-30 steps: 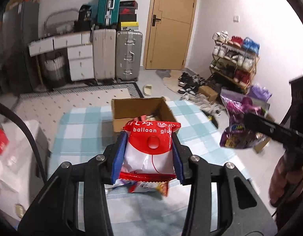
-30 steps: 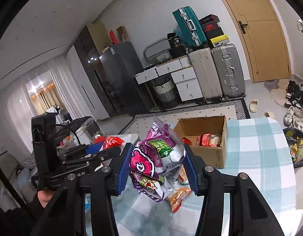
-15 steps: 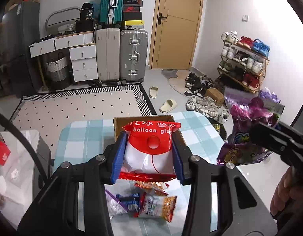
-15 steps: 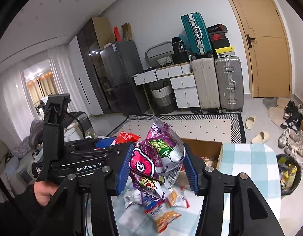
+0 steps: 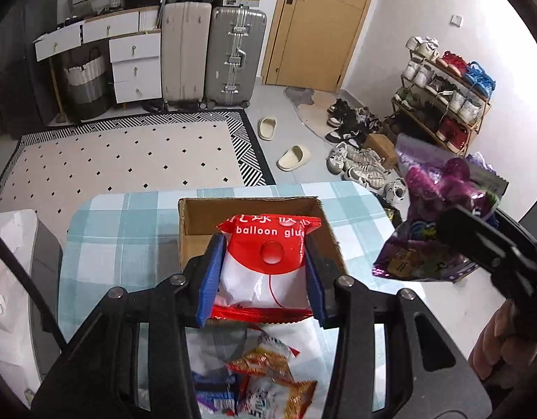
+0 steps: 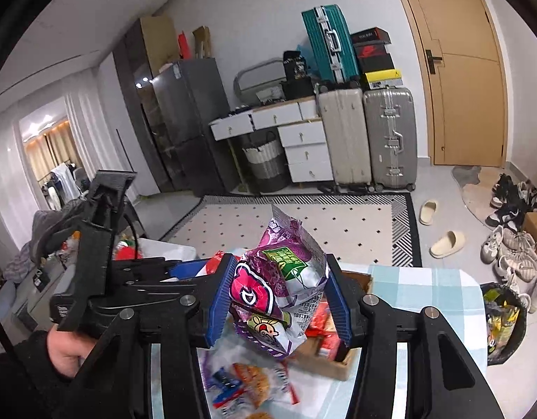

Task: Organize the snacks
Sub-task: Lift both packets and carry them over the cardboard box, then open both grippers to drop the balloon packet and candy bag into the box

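My left gripper point(image 5: 263, 262) is shut on a red and white snack bag point(image 5: 266, 265) printed "balloon glue", held over the near side of an open cardboard box point(image 5: 195, 223) on the checked table. My right gripper point(image 6: 277, 296) is shut on a purple snack bag point(image 6: 280, 286), held above the table near the same box point(image 6: 324, 363). That purple bag point(image 5: 439, 216) also hangs at the right of the left wrist view. Loose snack packets point(image 5: 268, 380) lie on the table below the left gripper. The box's inside is mostly hidden by the bags.
The table has a blue checked cloth point(image 5: 121, 237). A white unit point(image 5: 10, 279) stands at its left. Beyond lie a patterned rug point(image 5: 128, 153), suitcases point(image 5: 233, 56), slippers point(image 5: 292, 157) and a shoe rack point(image 5: 446, 87). A bin with wrappers point(image 6: 502, 321) sits right of the table.
Both grippers have pulled back from the box with their bags still gripped. More loose packets on the table now show beneath them, and the views tilt further down.
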